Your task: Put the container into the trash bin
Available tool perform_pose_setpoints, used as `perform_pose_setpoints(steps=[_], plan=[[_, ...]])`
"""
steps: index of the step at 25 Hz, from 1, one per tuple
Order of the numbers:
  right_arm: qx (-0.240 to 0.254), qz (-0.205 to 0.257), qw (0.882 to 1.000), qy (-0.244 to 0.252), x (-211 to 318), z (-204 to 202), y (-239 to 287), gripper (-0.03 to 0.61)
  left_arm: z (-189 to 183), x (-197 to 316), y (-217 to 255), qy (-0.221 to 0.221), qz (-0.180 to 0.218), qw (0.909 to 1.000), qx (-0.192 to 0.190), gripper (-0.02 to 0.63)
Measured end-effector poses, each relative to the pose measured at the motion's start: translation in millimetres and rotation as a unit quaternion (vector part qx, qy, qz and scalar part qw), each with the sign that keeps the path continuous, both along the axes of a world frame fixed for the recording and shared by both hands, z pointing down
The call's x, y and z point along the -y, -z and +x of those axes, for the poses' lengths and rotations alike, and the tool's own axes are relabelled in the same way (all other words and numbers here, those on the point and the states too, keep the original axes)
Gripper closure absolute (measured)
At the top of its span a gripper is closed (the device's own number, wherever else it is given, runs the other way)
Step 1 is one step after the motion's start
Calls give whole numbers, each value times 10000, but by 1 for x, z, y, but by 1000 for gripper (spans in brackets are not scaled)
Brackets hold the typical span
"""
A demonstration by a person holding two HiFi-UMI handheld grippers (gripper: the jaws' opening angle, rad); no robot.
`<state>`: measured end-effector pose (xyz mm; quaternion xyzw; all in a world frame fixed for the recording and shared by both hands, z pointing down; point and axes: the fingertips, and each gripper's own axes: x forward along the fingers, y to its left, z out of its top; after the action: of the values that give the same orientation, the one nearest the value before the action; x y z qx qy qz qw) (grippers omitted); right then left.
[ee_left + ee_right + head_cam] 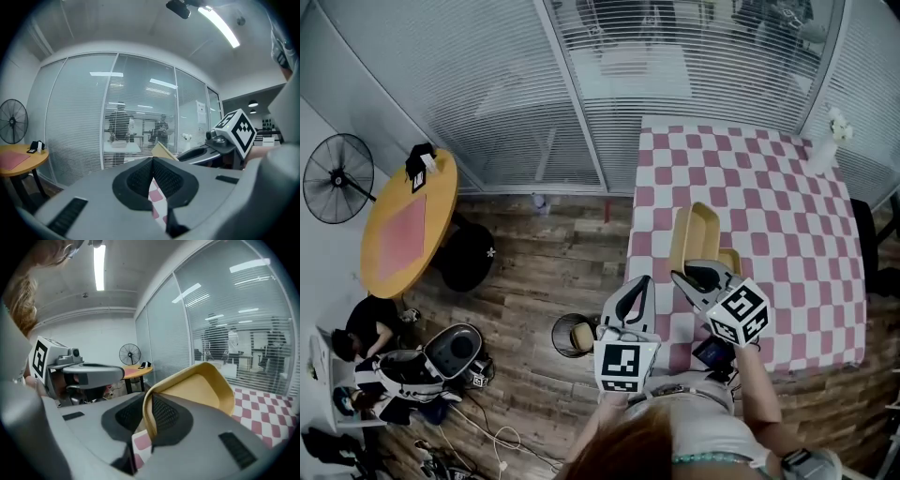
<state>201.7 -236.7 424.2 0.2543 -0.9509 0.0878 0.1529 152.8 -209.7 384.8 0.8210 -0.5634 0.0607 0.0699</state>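
A tan plastic container (695, 234) hangs tilted on edge over the near left part of the pink-checked table (778, 197). My right gripper (680, 275) is shut on its rim; in the right gripper view the container (201, 390) rises from between the pads of that gripper (149, 404). Beside it on the left, my left gripper (641, 280) is shut with nothing between its pads. From the left gripper view, the left gripper (152, 162) is level, with the container's corner (161, 151) and the right gripper (206, 152) beyond. The black trash bin (562, 327) stands on the floor, left of the table.
Something tan lies inside the bin. A round yellow table (403, 225) and a standing fan (337, 178) are at the far left. A person (366, 328) sits low at the left among bags and cables. Glass walls with blinds (516, 84) close the back.
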Motion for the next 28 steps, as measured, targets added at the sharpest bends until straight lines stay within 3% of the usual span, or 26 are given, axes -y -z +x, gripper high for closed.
perform_pose_setpoints(steps=[7,18,28], plan=[[393,153,9990,170,-14,1,35,543,8,-4,15,-25,172,9998,-49,607],[468,191,9980,383,-23,4,40,543,10,-16,21,346,293,9989,-106,607],[598,168,9964,571,-28,-18,48,541,-14,-29,23,568,295,9978,-155,607]])
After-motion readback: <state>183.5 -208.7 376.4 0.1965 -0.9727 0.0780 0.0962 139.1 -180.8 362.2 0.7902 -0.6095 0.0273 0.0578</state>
